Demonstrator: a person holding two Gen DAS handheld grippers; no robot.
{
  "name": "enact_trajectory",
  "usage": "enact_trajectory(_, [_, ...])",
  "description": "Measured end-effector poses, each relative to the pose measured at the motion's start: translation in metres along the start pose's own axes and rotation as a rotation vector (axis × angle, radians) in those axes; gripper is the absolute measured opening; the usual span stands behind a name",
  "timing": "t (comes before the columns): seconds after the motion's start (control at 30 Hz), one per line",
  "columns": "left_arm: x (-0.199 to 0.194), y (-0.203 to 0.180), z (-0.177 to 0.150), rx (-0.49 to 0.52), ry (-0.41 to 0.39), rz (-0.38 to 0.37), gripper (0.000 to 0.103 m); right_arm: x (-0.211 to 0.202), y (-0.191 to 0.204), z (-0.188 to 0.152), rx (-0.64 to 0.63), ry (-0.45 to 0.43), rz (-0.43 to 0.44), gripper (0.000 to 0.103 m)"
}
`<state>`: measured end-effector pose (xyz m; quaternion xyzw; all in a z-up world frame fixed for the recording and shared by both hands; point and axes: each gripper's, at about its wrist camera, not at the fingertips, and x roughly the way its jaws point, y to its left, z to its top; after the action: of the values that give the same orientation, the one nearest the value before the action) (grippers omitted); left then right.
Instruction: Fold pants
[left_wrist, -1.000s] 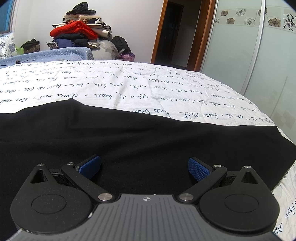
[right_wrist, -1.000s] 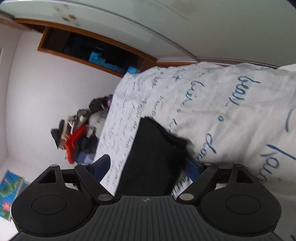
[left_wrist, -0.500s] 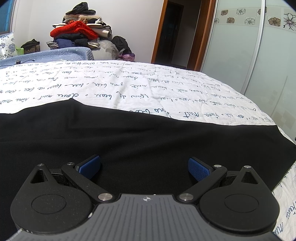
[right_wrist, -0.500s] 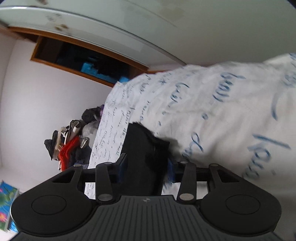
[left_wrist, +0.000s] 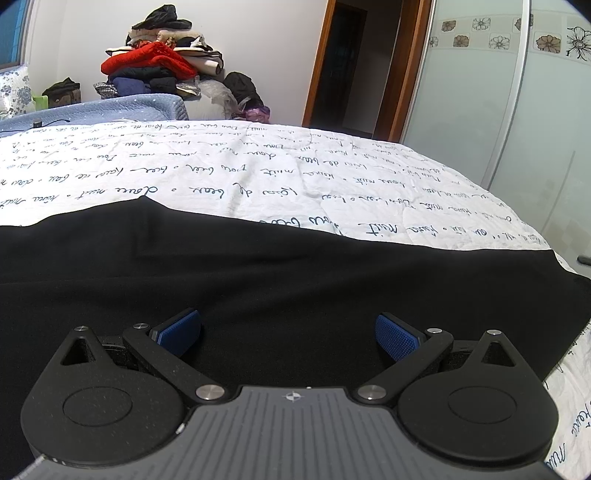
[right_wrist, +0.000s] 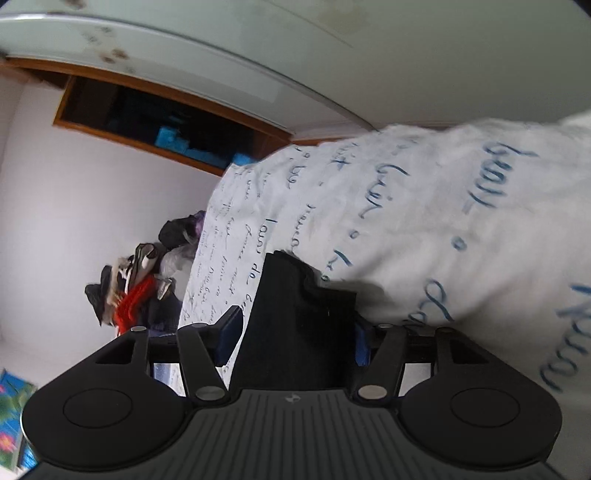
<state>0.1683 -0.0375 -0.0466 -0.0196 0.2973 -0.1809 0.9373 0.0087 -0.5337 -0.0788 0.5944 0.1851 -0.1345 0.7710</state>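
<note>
A bed fills most of the room, covered by a white quilt printed with lines of blue handwriting. Behind it, a pile of clothes with a red knit on top sits against a plain white wall. A wood-framed doorway opens into darkness. Beside it stands a frosted sliding wardrobe door with a flower border. A blue headboard edges the far side.

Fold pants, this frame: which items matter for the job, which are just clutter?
Job:
- black pants
- left gripper, open over the pants
- right gripper, jaws opening, pants edge between them
- bed cover, the work surface

Clutter:
- clothes pile
- wardrobe door
- doorway
</note>
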Motion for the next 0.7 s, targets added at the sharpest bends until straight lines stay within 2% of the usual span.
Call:
enact_trajectory(0.07, [0.0,-0.001,0.0,0.0,0.001,0.001,0.102,-0.001,0.002,-0.005,-0.037,-0.005,-0.026,0.028])
enact_trajectory(0.17, [0.0,-0.002,0.0,0.005,0.002,0.005,0.102,-0.002,-0.008,-0.008,-0.066,0.006,-0.022,0.01])
enact_trajectory(0.23, [0.0,-0.003,0.0,0.01,0.001,0.013,0.102,-0.005,-0.011,-0.01,-0.102,-0.009,-0.013,0.01])
enact_trajectory(0.3, [-0.003,-0.005,0.0,0.016,-0.003,0.036,0.102,-0.007,0.004,-0.017,-0.238,-0.046,-0.056,0.01])
enact_trajectory(0.37, [-0.003,-0.009,0.007,0.024,0.041,0.031,0.101,-0.007,0.024,-0.03,-0.4,-0.092,-0.095,0.01])
enact_trajectory(0.43, [-0.003,-0.019,0.028,-0.003,0.127,-0.029,0.101,-0.008,0.045,-0.046,-0.602,-0.149,-0.121,0.01])
enact_trajectory(0.5, [-0.004,-0.039,0.055,-0.031,0.175,-0.109,0.102,-0.006,0.055,-0.069,-0.794,-0.213,-0.158,0.01])
enact_trajectory(0.57, [-0.002,-0.069,0.083,-0.014,0.18,-0.182,0.102,0.001,0.055,-0.08,-0.85,-0.197,-0.154,0.01])
enact_trajectory(0.63, [0.009,-0.106,0.106,0.025,0.191,-0.241,0.102,-0.005,0.059,-0.086,-0.89,-0.225,-0.121,0.01])
enact_trajectory(0.7, [0.026,-0.147,0.119,0.068,0.216,-0.268,0.102,-0.006,0.058,-0.084,-0.881,-0.209,-0.108,0.01])
